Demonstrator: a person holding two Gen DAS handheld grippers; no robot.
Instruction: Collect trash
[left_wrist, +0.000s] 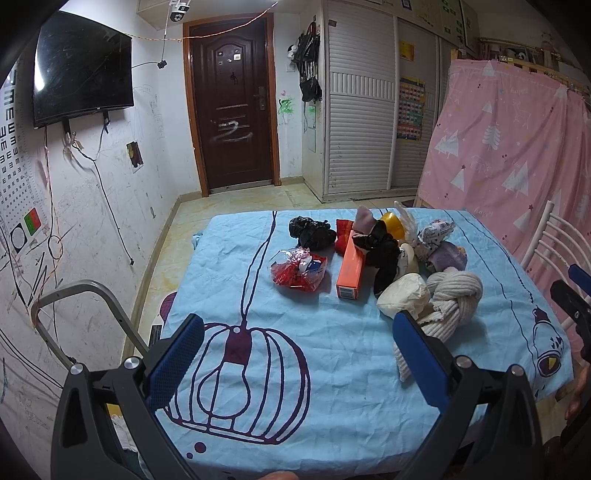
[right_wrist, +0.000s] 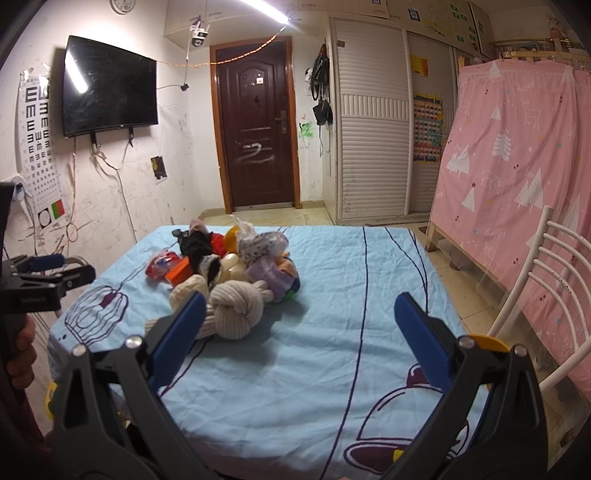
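Note:
A pile of items lies on the table with a light blue cloth (left_wrist: 332, 369): a red crinkled wrapper (left_wrist: 299, 271), an orange box (left_wrist: 351, 271), a black plastic bag (left_wrist: 310, 230), a crumpled white paper wad (left_wrist: 404, 299), a knotted beige cloth (left_wrist: 452, 301), dark socks (left_wrist: 384, 251) and a yellow object (left_wrist: 393, 223). My left gripper (left_wrist: 295, 343) is open and empty above the near part of the table, short of the pile. My right gripper (right_wrist: 301, 328) is open and empty, to the right of the pile (right_wrist: 236, 273), its left finger (right_wrist: 181, 328) near the knotted cloth (right_wrist: 238, 308).
A grey metal chair frame (left_wrist: 85, 310) stands left of the table. A white chair (right_wrist: 546, 295) stands at the right, beside a pink curtain (right_wrist: 517, 166). A brown door (left_wrist: 232, 110), a wall TV (left_wrist: 81, 70) and white wardrobes (left_wrist: 362, 110) are at the back.

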